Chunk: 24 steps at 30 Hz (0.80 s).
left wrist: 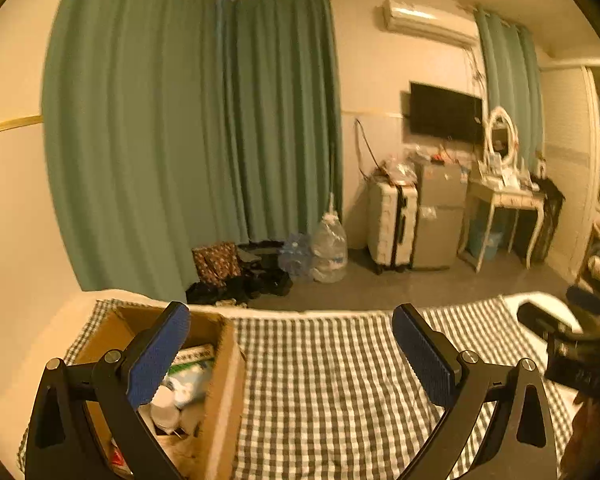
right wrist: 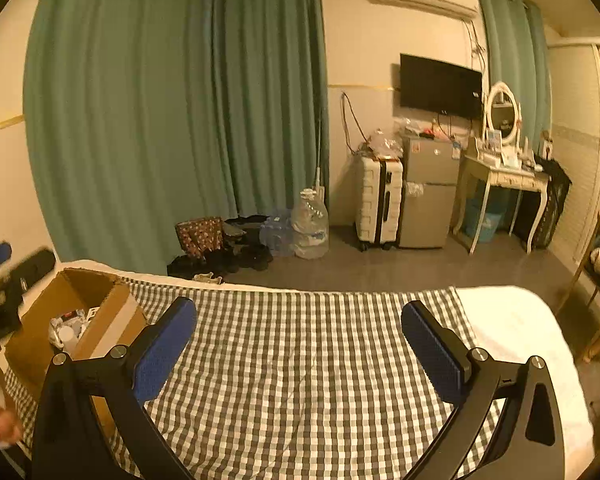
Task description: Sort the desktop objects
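A brown cardboard box [left wrist: 224, 376] stands open on the left of a grey checked cloth [left wrist: 332, 380]. It holds several small items: white bottles, a green-and-white packet, a blue-and-white pack [left wrist: 188, 380]. My left gripper [left wrist: 292, 354] is open and empty, its left finger over the box. My right gripper [right wrist: 300, 350] is open and empty above the checked cloth [right wrist: 300, 360], with the box [right wrist: 112, 320] to its left. The right gripper shows blurred at the right edge of the left wrist view [left wrist: 572, 344], and the left gripper at the left edge of the right wrist view [right wrist: 4, 280].
The cloth lies on a white bed [right wrist: 512, 320]. Beyond it are a grey floor, green curtains [left wrist: 180, 140], bags and water bottles [left wrist: 328, 244], a white suitcase [left wrist: 392, 224], a small fridge [right wrist: 428, 192], a dressing table [right wrist: 504, 184] and a wall television [right wrist: 440, 86].
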Available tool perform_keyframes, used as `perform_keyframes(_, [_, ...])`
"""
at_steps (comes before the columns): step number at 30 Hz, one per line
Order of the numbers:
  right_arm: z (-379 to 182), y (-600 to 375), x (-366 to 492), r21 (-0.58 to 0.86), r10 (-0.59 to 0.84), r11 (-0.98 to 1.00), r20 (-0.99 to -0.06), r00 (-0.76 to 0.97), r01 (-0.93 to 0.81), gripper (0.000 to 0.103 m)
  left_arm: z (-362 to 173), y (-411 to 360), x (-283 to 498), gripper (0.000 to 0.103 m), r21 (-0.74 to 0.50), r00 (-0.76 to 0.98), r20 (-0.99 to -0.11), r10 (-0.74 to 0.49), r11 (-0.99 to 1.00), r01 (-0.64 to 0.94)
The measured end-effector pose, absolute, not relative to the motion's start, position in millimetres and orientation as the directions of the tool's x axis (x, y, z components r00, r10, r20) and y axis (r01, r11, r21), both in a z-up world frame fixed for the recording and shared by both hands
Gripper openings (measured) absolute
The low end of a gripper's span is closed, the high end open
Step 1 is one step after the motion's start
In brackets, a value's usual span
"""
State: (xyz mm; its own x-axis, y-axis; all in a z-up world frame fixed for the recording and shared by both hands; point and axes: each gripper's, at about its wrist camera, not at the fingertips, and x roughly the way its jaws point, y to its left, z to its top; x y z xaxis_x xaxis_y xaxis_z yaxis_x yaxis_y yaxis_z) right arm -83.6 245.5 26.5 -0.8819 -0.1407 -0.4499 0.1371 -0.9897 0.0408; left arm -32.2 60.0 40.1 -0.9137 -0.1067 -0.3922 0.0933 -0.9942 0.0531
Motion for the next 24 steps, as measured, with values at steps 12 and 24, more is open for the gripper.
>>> perform_keyframes(12, [6.6, 265.5, -94.1, 0.081, -0.152, -0.988, -0.489, -0.859, 0.128, 0.103, 13.9, 72.6, -41.6, 0.103, 0.043, -0.888, -0.446, -0.108, -0.994, 0.099])
perform_keyframes(24, [-5.7, 262.7, -99.0, 0.064, -0.143, -0.990, -0.512, -0.847, 0.129, 0.103, 6.5, 76.0, -46.6, 0.103, 0.010, -0.876, -0.478, -0.067, -0.997, 0.071])
